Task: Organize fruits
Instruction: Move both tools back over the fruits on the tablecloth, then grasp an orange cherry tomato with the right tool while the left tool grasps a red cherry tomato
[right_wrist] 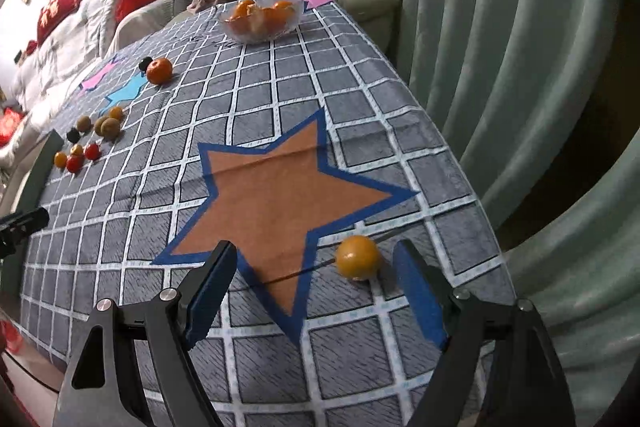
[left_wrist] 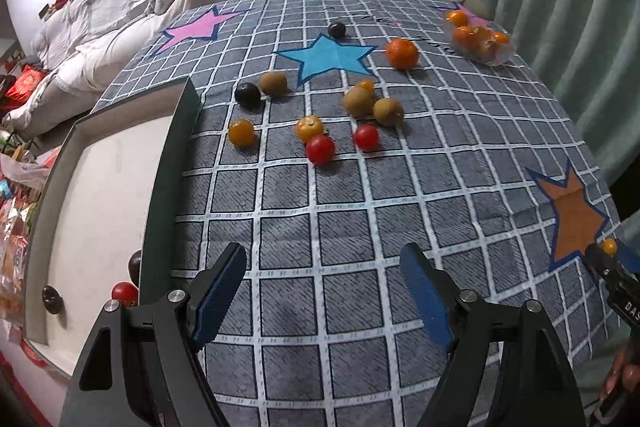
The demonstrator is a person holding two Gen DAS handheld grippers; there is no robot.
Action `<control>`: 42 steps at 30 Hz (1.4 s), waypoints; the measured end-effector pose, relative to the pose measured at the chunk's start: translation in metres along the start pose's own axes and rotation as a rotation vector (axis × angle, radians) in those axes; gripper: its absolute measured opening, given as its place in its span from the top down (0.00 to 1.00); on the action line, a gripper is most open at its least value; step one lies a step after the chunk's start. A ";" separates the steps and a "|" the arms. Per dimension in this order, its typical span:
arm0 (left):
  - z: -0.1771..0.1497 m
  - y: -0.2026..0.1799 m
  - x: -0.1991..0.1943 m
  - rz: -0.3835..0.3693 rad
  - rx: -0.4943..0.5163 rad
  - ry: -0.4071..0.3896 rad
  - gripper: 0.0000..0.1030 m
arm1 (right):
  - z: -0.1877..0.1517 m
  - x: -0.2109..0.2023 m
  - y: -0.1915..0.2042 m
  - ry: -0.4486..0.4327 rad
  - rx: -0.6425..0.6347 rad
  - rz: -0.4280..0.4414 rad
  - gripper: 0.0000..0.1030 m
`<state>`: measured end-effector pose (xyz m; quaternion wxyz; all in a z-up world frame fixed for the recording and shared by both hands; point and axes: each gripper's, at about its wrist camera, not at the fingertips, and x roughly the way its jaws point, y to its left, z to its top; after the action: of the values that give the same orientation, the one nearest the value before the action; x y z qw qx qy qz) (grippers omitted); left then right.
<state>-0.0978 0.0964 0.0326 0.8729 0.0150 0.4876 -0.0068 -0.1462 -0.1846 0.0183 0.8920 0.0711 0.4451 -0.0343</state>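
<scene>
Hovering wide open and empty near the table's right edge, the right gripper [right_wrist: 316,283] flanks a yellow fruit [right_wrist: 357,257]; the left gripper [left_wrist: 324,291] gapes empty too

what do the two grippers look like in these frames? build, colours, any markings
Both match: the left gripper and right gripper have matte black angular linkage arms with silver round pivot pins and triangular cutouts, ending in flat fingers faced with blue pads. In the left wrist view the right gripper's black body shows white lettering, only partly readable. No cables or sleeves visible.

Fruits [left_wrist: 316,131] between tray [left_wrist: 176,163] and bowl [left_wrist: 480,41]
</scene>
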 end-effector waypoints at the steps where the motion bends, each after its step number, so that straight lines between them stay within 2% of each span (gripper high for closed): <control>1: 0.001 0.001 0.003 0.001 -0.005 0.006 0.22 | 0.001 0.001 0.004 -0.003 0.004 0.015 0.19; 3: 0.003 0.002 0.011 0.003 -0.018 0.018 0.22 | 0.003 0.003 0.014 -0.005 0.006 0.070 0.18; 5: 0.006 0.003 0.017 0.008 -0.027 0.025 0.22 | 0.007 0.001 0.023 -0.017 0.028 0.227 0.18; 6: 0.008 0.002 0.020 0.010 -0.031 0.025 0.22 | 0.009 0.000 0.025 -0.027 0.044 0.270 0.18; 7: 0.011 0.002 0.024 0.014 -0.035 0.027 0.22 | 0.011 -0.003 0.025 -0.043 0.050 0.275 0.18; 9: 0.016 0.002 0.029 0.016 -0.040 0.025 0.22 | 0.015 -0.006 0.025 -0.068 0.044 0.247 0.18; 13: 0.026 0.004 0.042 0.032 -0.049 0.022 0.22 | 0.015 -0.004 0.013 -0.048 0.040 0.183 0.18; 18: 0.035 0.006 0.055 0.016 -0.082 0.028 0.22 | 0.013 0.004 0.014 -0.015 0.013 0.186 0.18; 24: 0.043 0.004 0.060 0.019 -0.093 0.025 0.23 | 0.026 0.016 0.056 0.019 -0.114 0.248 0.18; 28: 0.047 0.000 0.060 0.014 -0.076 0.009 0.38 | 0.040 0.027 0.080 0.044 -0.171 0.265 0.18; 30: 0.049 -0.001 0.060 0.012 -0.072 0.010 0.40 | 0.049 0.035 0.091 0.050 -0.198 0.256 0.18; 36: 0.051 0.000 0.062 0.014 -0.081 0.008 0.40 | 0.075 0.068 0.116 0.094 -0.235 0.237 0.18; 42: 0.053 0.000 0.062 0.016 -0.087 0.010 0.42 | 0.097 0.090 0.139 0.092 -0.301 0.208 0.20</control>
<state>-0.0205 0.0946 0.0072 0.8703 -0.0190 0.4917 0.0216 0.0015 -0.0628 0.0168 0.8700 -0.0161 0.4758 0.1285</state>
